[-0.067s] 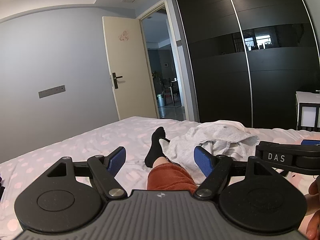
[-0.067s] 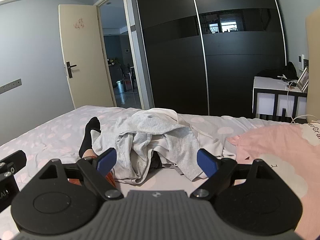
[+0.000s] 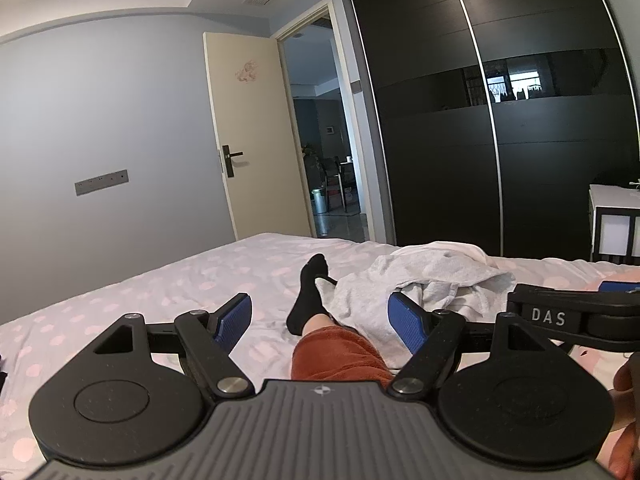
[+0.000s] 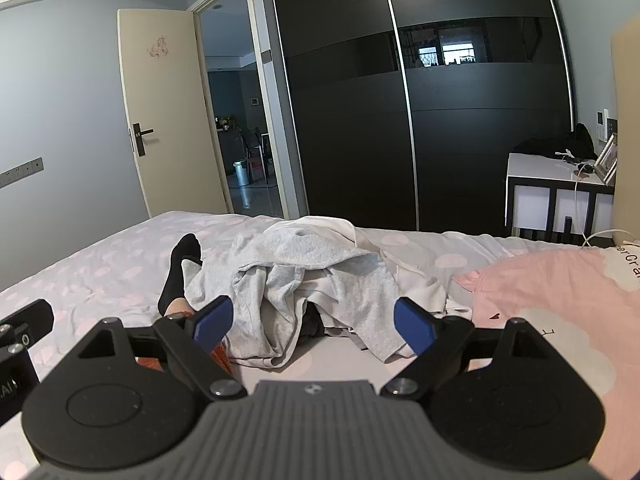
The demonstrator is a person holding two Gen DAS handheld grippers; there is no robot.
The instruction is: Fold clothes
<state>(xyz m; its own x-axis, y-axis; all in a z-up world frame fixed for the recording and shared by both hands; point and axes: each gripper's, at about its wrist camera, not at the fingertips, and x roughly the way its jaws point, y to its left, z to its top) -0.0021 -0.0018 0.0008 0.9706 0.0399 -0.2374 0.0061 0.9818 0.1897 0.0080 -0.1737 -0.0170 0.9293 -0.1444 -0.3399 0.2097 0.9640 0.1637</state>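
Note:
A crumpled heap of light grey and white clothes (image 4: 316,276) lies in the middle of the bed, with something dark tucked under its front edge. The same clothes heap (image 3: 432,276) shows to the right in the left wrist view. My right gripper (image 4: 314,322) hangs open just short of the heap, nothing between its blue pads. My left gripper (image 3: 322,318) is open too, held above a person's outstretched leg (image 3: 340,354) in rust-coloured trousers with a black sock (image 3: 308,296). The sock (image 4: 176,276) lies against the heap's left edge.
The bed (image 3: 160,280) has a pale sheet with pink dots. A pink pillow (image 4: 560,304) lies at the right. A black sliding wardrobe (image 4: 420,120) fills the far wall, an open door (image 4: 168,112) stands left of it, and a white side table (image 4: 556,188) stands at the right.

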